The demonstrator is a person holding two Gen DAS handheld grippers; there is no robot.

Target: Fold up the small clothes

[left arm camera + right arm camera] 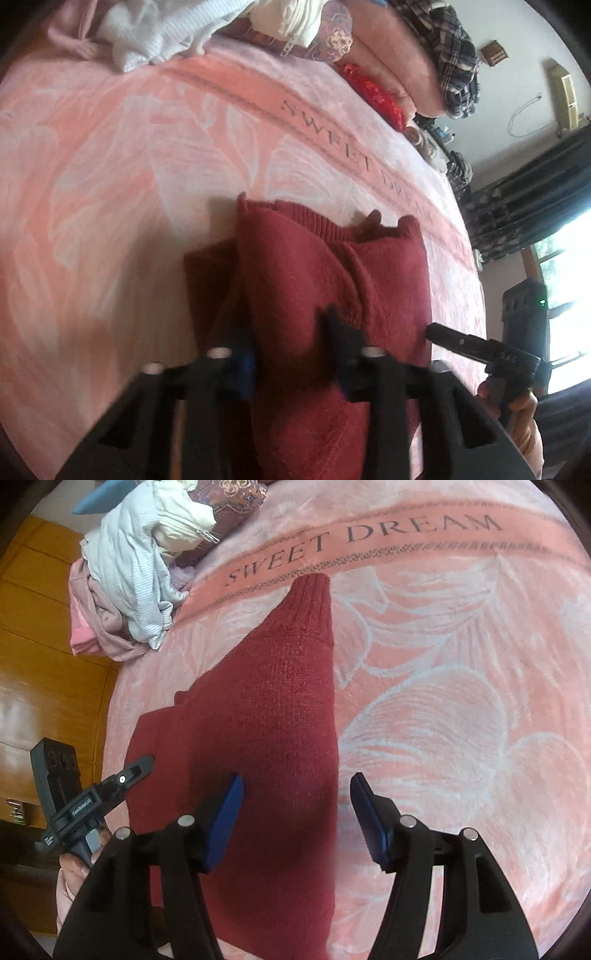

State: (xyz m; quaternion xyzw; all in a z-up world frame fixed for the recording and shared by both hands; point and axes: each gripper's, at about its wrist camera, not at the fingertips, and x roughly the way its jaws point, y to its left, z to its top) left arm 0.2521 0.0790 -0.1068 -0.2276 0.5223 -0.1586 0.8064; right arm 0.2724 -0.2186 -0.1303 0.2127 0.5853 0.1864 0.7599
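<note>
Through the left wrist camera, I see the dark red knit sweater (314,280) lying on the pink blanket (110,177), bunched into a soft ridge that runs between my left gripper's (291,354) fingers. Its jaws stand apart with cloth between them; I cannot tell from this blurred view whether they pinch it. The ribbed collar (314,218) lies at the far end. My right gripper (436,332) shows at the sweater's right edge.

From the right wrist camera, my right gripper (295,808) is spread wide, left pad over the knit and right pad over bare blanket, gripping nothing. A sleeve with a ribbed cuff (312,587) stretches towards the "SWEET DREAM" lettering. A heap of unfolded clothes (129,590) waits at the far corner.

I judge this knit light, limp and stretchy, not slippery. It will sag and drag on the plush blanket, so I would pinch the firmer ribbed cuff or a seam edge.
</note>
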